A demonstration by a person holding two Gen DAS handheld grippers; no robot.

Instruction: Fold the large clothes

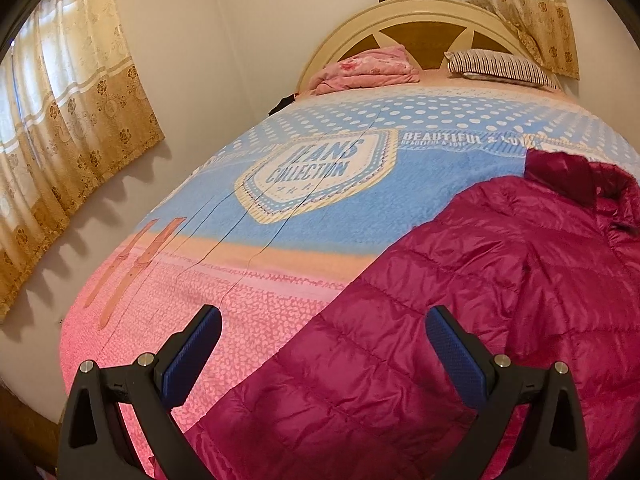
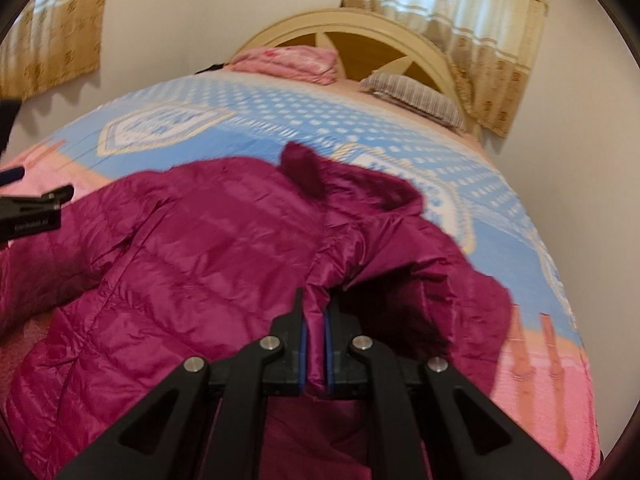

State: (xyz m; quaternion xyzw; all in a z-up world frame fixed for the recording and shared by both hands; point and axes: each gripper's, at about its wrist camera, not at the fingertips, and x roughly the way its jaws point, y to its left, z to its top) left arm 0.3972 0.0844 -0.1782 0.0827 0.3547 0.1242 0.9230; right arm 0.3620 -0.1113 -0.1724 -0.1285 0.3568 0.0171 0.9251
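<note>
One magenta jacket is lying on the bed; right gripper is clenching its fabric, seemingly the front edge, while left gripper is hovering spread wide.

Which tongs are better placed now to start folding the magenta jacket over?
Right. The right tongs are shut on the jacket front edge; the left tongs hang open above it, holding nothing.

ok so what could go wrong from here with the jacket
1. The right gripper pinches only a narrow fold of the slick magenta puffer jacket; the shiny fabric may slip out when pulled.
2. The left gripper hangs open over the hem, holding nothing, so a one-sided pull could drag and bunch the jacket across the bedspread.
</note>
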